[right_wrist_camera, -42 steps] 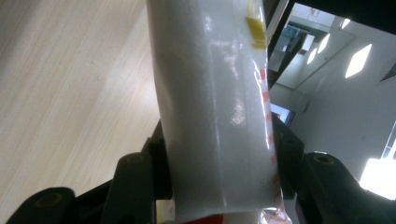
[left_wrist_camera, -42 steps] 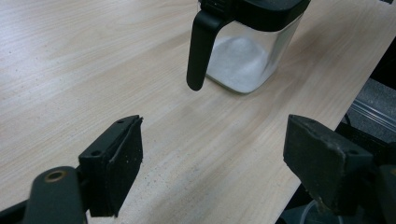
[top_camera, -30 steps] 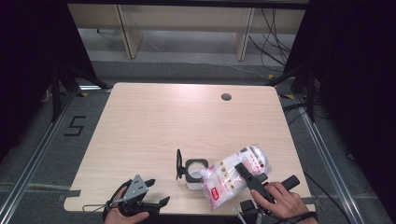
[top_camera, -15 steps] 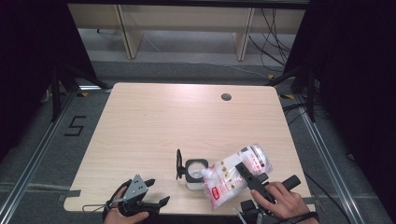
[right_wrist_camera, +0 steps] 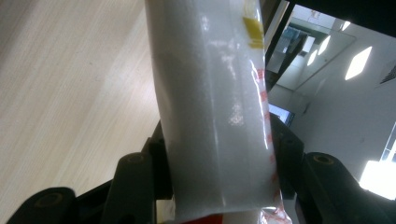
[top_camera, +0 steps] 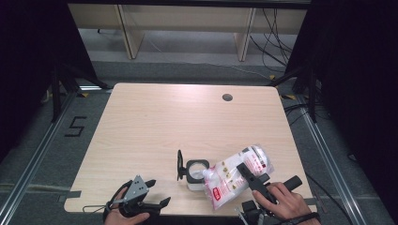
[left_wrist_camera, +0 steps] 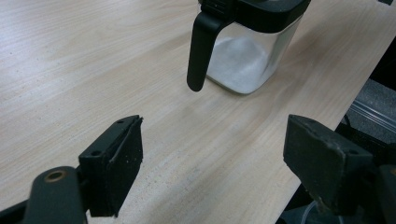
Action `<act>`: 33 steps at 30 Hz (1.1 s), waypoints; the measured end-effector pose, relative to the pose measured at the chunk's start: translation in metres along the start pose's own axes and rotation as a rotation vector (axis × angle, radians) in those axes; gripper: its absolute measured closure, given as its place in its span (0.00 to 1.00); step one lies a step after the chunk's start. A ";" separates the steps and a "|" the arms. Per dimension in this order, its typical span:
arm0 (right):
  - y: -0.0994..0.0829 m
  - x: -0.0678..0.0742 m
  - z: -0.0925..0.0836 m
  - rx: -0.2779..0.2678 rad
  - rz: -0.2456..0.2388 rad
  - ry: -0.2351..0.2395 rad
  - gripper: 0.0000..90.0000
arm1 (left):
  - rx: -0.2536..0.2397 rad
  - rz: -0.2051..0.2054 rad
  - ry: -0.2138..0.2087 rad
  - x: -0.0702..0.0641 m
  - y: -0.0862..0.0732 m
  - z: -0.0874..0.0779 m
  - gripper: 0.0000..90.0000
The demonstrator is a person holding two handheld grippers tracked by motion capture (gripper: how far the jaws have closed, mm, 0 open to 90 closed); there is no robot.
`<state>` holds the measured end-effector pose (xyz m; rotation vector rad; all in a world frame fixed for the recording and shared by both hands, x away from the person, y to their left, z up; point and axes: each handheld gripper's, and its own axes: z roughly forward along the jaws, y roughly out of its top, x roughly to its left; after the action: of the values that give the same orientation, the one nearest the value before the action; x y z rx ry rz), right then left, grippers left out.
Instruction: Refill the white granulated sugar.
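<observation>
A clear square jar [top_camera: 196, 174] with a black rim and raised flip lid [top_camera: 179, 164] stands near the table's front edge, with white powder in its bottom [left_wrist_camera: 243, 65]. My right gripper [top_camera: 249, 174] is shut on a plastic bag of white powder [top_camera: 237, 173] with red print, tilted with its lower end over the jar's mouth. In the right gripper view the bag [right_wrist_camera: 215, 107] sits squeezed between both jaws. My left gripper [top_camera: 152, 202] rests at the front left edge, jaws wide open [left_wrist_camera: 212, 154], nothing between them, pointed toward the jar.
The light wooden table [top_camera: 164, 122] has a round cable hole [top_camera: 227, 97] at the back right. Its front edge [left_wrist_camera: 322, 116] runs close beside the jar. Dark frame posts and cables stand around the table on the floor.
</observation>
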<state>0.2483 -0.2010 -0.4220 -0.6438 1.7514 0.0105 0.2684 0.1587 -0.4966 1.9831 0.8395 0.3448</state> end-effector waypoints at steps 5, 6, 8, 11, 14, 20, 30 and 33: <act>0.000 0.000 0.000 -0.001 0.007 0.003 0.62 | 0.001 0.001 0.001 0.000 0.000 0.000 0.22; 0.000 0.000 0.000 -0.002 0.004 0.004 0.62 | 0.000 -0.001 0.000 0.000 0.000 0.000 0.21; 0.000 0.000 -0.001 0.001 0.009 0.003 0.62 | 0.005 0.005 -0.002 0.000 0.000 0.000 0.21; 0.000 0.000 -0.001 0.002 0.001 0.001 0.62 | 0.004 0.006 -0.002 0.000 0.000 0.000 0.22; 0.000 0.000 -0.001 0.000 0.008 0.005 0.62 | 0.005 0.002 0.003 0.000 0.000 0.000 0.22; 0.000 -0.002 -0.002 0.006 0.001 0.011 0.62 | -0.015 -0.009 -0.005 -0.001 0.000 0.001 0.22; -0.001 -0.001 -0.001 0.001 0.005 0.004 0.62 | -0.008 -0.005 -0.005 -0.001 0.000 0.001 0.22; -0.001 0.000 -0.001 0.000 0.012 0.004 0.62 | -0.008 -0.005 -0.005 -0.001 0.000 0.001 0.22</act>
<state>0.2476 -0.2017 -0.4211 -0.6337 1.7591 0.0178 0.2681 0.1575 -0.4969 1.9735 0.8393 0.3399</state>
